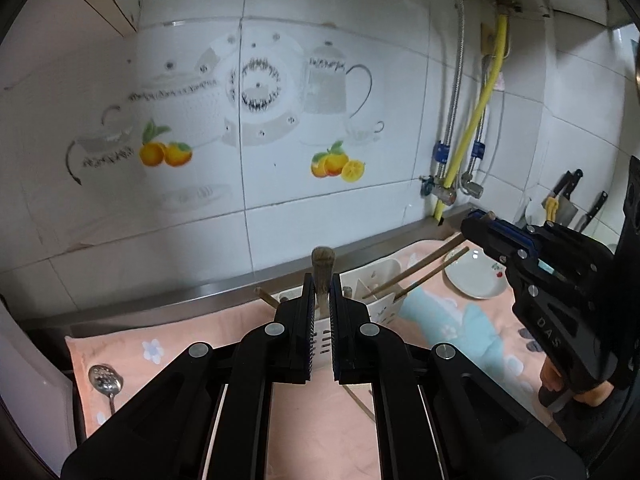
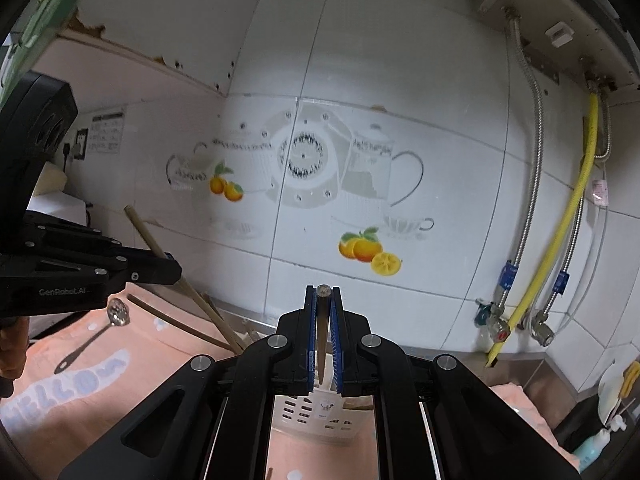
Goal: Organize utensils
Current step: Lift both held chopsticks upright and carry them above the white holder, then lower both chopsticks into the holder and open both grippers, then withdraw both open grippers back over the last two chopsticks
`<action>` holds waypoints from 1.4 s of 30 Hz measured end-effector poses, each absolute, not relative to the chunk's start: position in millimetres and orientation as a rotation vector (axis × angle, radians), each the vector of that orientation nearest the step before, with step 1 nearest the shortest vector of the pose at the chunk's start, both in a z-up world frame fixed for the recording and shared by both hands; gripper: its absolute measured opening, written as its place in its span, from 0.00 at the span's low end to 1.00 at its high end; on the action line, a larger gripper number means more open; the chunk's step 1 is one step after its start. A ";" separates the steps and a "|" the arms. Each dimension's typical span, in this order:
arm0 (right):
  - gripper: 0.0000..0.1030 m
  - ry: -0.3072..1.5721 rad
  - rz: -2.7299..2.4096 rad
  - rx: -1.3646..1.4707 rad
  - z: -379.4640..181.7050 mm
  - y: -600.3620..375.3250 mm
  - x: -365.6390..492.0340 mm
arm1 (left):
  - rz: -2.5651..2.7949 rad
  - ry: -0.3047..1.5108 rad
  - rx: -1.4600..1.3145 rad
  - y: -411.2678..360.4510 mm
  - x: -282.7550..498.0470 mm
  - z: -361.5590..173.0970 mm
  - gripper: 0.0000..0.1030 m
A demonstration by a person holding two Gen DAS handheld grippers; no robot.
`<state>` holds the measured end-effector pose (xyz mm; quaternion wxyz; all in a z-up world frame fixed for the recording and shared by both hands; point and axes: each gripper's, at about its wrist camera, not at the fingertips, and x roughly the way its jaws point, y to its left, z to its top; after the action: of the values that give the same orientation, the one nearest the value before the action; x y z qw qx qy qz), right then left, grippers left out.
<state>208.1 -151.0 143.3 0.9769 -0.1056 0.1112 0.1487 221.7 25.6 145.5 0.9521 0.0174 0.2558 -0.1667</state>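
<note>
1. Chopsticks are clamped in both grippers above a white slotted holder (image 1: 376,300) that stands on a pink towel (image 1: 132,356) covering the tabletop.
2. Left gripper (image 1: 321,292): its jaws are pinched on a wooden chopstick (image 1: 323,268) whose blunt end pokes up between the pads, with the holder right below.
3. Right gripper (image 2: 323,300): its jaws are pressed on a dark chopstick (image 2: 322,332) seen end-on, its shaft running down toward the holder.
4. In the left view, the right gripper's stick and another one beside it (image 1: 424,276) slant from those jaws down into the holder.
5. Slotted spoon (image 1: 105,380) lies flat on the towel at the left, well apart from the holder.
6. White plate (image 1: 476,276) with a small cherry print rests on the towel at the right of the holder.
7. Behind it all stand a tiled wall (image 2: 400,60) printed with teapots and oranges, and a yellow hose (image 2: 576,204).
8. Knives (image 1: 568,196) hang at the far right in the left view.
</note>
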 end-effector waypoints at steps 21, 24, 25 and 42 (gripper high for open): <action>0.17 0.273 0.276 -0.196 123.3 -158.4 221.2 | -0.327 0.584 -0.021 23.2 253.3 117.7 0.19; 0.18 0.269 0.280 -0.204 121.3 -160.4 208.7 | -0.324 0.576 -0.021 24.9 246.5 119.4 0.21; 0.18 0.271 0.283 -0.204 119.9 -161.3 204.2 | -0.323 0.573 -0.021 25.6 243.6 119.4 0.21; 0.22 0.381 0.343 -0.195 57.8 -169.9 121.0 | -0.308 0.603 -0.033 31.5 183.3 74.4 0.53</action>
<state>121.0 -169.9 57.8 0.9627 -0.0961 0.1879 0.1696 183.3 31.5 74.4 0.9431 -0.0164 0.2960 -0.1509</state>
